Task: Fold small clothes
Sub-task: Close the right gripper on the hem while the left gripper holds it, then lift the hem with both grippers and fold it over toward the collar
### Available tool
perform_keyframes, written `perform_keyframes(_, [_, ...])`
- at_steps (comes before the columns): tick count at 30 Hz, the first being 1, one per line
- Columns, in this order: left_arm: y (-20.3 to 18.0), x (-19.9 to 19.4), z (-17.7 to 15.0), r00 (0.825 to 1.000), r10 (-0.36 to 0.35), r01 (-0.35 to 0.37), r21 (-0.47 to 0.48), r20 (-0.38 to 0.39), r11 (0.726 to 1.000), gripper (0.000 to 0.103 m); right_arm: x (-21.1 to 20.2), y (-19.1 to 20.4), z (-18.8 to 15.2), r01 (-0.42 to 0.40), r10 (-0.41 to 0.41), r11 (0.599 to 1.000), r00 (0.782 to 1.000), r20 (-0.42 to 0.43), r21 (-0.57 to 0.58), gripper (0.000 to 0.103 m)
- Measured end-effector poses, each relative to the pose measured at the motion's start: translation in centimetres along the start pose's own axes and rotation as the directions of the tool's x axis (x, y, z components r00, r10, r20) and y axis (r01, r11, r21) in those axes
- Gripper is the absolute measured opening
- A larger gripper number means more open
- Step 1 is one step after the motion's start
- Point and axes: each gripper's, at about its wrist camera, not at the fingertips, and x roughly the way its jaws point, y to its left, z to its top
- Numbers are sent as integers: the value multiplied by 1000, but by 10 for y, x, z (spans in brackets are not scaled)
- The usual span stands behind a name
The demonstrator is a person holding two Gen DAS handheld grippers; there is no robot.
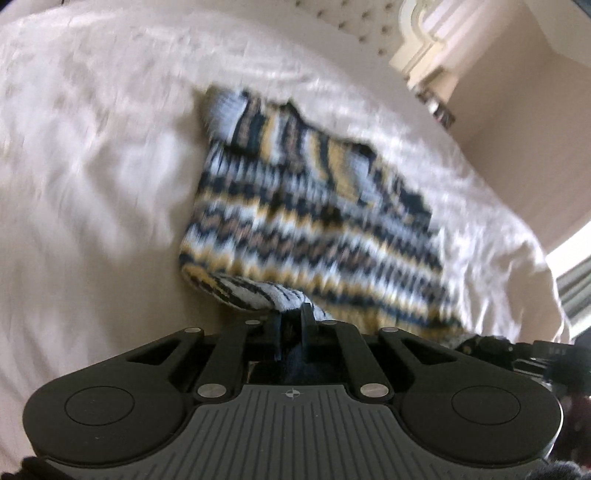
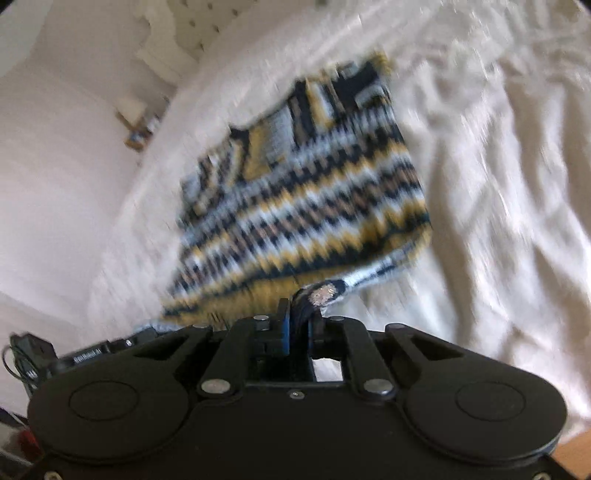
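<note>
A small knit sweater (image 1: 303, 221) with zigzag stripes in navy, yellow, pale blue and tan lies on a white bed sheet (image 1: 92, 184). My left gripper (image 1: 290, 319) is shut on the sweater's near left hem corner. In the right wrist view the same sweater (image 2: 306, 206) stretches away from my right gripper (image 2: 299, 317), which is shut on the near right hem corner. The near hem is lifted off the sheet between the two grippers. Both views are blurred by motion.
The white sheet (image 2: 498, 221) is wrinkled around the sweater. A tufted headboard (image 1: 351, 18) and a cream wall (image 1: 517, 92) lie beyond the bed. The other gripper's body shows at the lower right (image 1: 517, 350) and lower left (image 2: 74, 358).
</note>
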Motion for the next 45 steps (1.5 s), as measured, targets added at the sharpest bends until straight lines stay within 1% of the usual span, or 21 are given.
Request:
perform_keyframes(3, [-6, 2, 27, 999, -10, 10, -1, 51, 1000, 9, 1, 6, 27, -41, 40, 999, 998, 53, 12, 15])
perform_keyframes(7, [-11, 11, 64, 993, -12, 14, -16, 114, 1000, 9, 10, 10, 69, -86, 81, 996, 989, 120, 36, 15])
perform_keyframes(13, [-9, 36, 120, 983, 15, -6, -49, 181, 999, 9, 37, 4, 129, -108, 94, 991, 980, 178, 73, 15])
perform_keyframes(15, [-8, 49, 136, 982, 34, -24, -57, 187, 998, 9, 50, 3, 150, -104, 89, 992, 979, 184, 75, 15])
perform_keyframes(18, [-3, 71, 158, 983, 67, -54, -82, 172, 995, 9, 69, 0, 173, -87, 70, 992, 982, 177, 88, 15])
perform_keyframes(20, [0, 88, 170, 984, 88, -74, -94, 152, 993, 9, 84, -3, 187, -59, 42, 993, 985, 165, 98, 15])
perform_keyframes(23, [4, 110, 180, 988, 112, -104, -79, 108, 991, 9, 106, -8, 203, -11, -2, 996, 990, 140, 92, 15])
perform_keyframes(24, [6, 117, 183, 988, 125, -118, -75, 94, 990, 9, 113, -8, 208, 7, -17, 997, 991, 131, 76, 15])
perform_keyframes(26, [12, 132, 188, 988, 144, -138, -90, 57, 986, 9, 123, -6, 214, 43, -45, 999, 993, 109, 21, 23])
perform_keyframes(28, [23, 143, 192, 989, 141, -135, -138, 34, 981, 9, 130, -4, 217, 105, -101, 994, 991, 88, -42, 24])
perform_keyframes(30, [33, 153, 197, 990, 139, -136, -169, 6, 976, 9, 136, -7, 218, 139, -134, 987, 989, 66, -80, 24])
perform_keyframes(32, [37, 161, 201, 990, 144, -144, -163, -15, 976, 9, 138, -12, 218, 136, -133, 986, 990, 40, -91, 24])
perform_keyframes(33, [37, 163, 203, 989, 145, -146, -156, -21, 977, 9, 137, -12, 216, 141, -138, 983, 990, 32, -120, 24])
perform_keyframes(35, [37, 166, 204, 990, 139, -142, -153, -31, 978, 9, 137, -8, 212, 187, -186, 964, 982, 24, -189, 24])
perform_keyframes(36, [38, 167, 204, 990, 135, -139, -151, -36, 979, 9, 136, -8, 211, 197, -198, 960, 980, 17, -201, 24])
perform_keyframes(38, [37, 170, 204, 990, 136, -141, -141, -46, 980, 10, 135, -9, 207, 180, -185, 962, 983, -5, -207, 24])
perform_keyframes(41, [36, 172, 205, 990, 131, -137, -139, -56, 981, 9, 142, -6, 200, 147, -168, 955, 984, -62, -257, 24])
perform_keyframes(43, [35, 174, 207, 990, 129, -137, -134, -61, 982, 9, 150, -6, 200, 93, -120, 967, 988, -102, -238, 24])
perform_keyframes(45, [34, 176, 209, 990, 127, -134, -129, -63, 983, 9, 158, -9, 206, 40, -62, 982, 992, -113, -184, 24])
